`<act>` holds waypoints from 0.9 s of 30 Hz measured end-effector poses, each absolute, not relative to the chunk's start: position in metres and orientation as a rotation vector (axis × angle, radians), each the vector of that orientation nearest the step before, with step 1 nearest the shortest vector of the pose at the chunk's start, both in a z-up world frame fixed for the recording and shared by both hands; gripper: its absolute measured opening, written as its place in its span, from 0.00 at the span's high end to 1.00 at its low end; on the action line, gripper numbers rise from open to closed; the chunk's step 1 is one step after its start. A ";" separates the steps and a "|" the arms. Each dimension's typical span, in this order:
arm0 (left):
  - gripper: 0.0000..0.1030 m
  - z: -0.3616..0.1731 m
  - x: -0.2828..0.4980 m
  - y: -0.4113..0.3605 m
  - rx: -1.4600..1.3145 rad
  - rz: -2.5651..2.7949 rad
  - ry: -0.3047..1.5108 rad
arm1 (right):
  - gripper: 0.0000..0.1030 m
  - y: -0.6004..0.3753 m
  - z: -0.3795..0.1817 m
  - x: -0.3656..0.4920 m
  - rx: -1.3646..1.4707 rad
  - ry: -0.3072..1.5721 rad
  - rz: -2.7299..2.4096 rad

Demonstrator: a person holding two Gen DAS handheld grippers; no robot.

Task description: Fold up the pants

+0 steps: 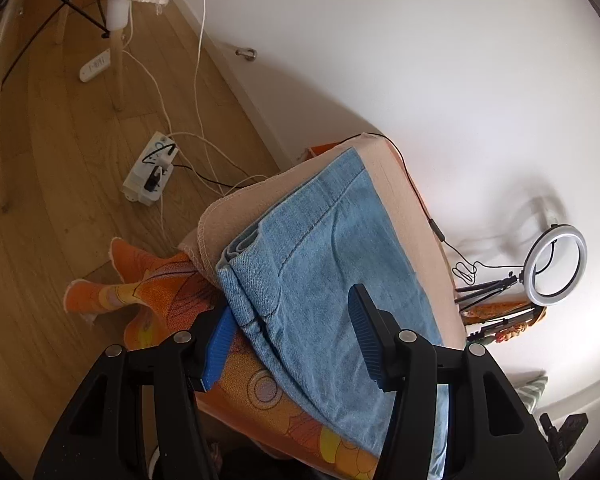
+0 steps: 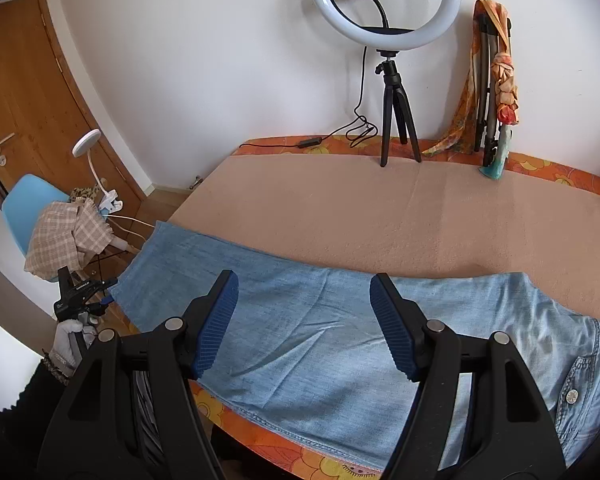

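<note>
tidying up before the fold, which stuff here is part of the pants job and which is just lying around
Part of the job:
- light blue denim pants
- left gripper
- right gripper
- peach blanket-covered table

Just lying about:
- white ring light on black tripod
- white power strip
- checked cloth on blue chair

Bare blanket [image 2: 380,216] before tripod [image 2: 396,120]
</note>
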State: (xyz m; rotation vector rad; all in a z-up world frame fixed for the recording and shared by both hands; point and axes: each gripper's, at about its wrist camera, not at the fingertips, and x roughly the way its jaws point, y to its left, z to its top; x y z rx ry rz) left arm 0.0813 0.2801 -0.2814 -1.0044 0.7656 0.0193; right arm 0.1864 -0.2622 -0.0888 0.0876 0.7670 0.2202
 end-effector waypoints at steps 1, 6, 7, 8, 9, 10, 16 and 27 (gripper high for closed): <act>0.50 -0.279 0.083 0.279 -0.981 0.031 0.762 | 0.31 -0.260 -0.091 0.188 0.087 0.772 0.225; 0.88 -0.279 0.086 0.279 -0.935 0.065 0.727 | 0.31 -0.245 -0.106 0.201 0.086 0.810 0.254; 0.87 -0.278 0.085 0.277 -0.928 0.059 0.716 | 0.31 -0.241 -0.110 0.206 0.089 0.822 0.263; 0.87 -0.275 0.086 0.275 -0.907 0.045 0.706 | 0.31 -0.236 -0.113 0.210 0.094 0.835 0.272; 0.88 -0.269 0.086 0.270 -0.863 0.031 0.699 | 0.31 -0.230 -0.117 0.215 0.098 0.850 0.282; 0.88 -0.262 0.087 0.265 -0.812 0.015 0.692 | 0.31 -0.222 -0.120 0.221 0.104 0.865 0.296; 0.88 -0.231 0.089 0.239 -0.587 -0.036 0.678 | 0.31 -0.148 -0.136 0.267 0.128 0.966 0.404; 0.88 -0.260 0.074 0.255 -0.585 0.006 0.700 | 0.31 0.003 -0.161 0.320 0.083 1.058 0.627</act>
